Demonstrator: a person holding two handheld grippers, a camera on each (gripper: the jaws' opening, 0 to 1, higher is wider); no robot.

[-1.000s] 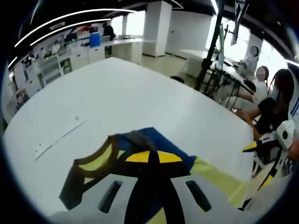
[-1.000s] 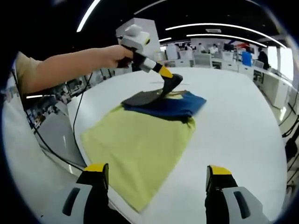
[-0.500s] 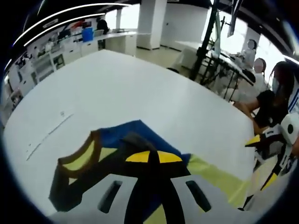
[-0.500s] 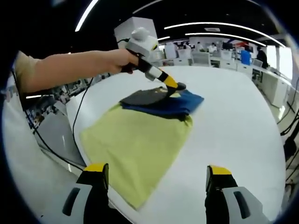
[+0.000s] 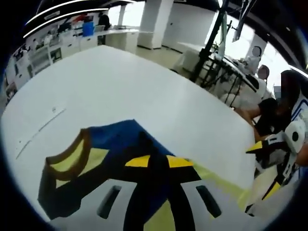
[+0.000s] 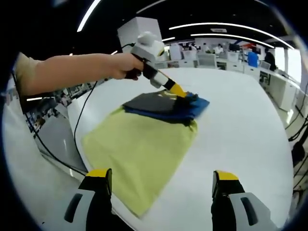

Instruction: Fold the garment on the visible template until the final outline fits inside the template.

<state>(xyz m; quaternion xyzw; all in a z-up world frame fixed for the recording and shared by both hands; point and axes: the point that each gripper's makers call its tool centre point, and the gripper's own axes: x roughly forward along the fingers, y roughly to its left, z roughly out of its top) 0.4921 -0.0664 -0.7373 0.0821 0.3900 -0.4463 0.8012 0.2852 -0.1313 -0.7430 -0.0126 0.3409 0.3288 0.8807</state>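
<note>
Seen first from the left gripper view, one dark blue garment with a brown-trimmed neckline lies on one yellow-green rectangular cloth template atop the white table, and the left gripper pinches its fabric with jaws closed; the garment spreads wider than a second ago, while seated people and the right gripper sit at the right. Meanwhile, from the right gripper view, the right gripper hovers wide open and empty near the template's close corner, and the left one, held by a bare arm, has carried the dark fold further across the garment.
</note>
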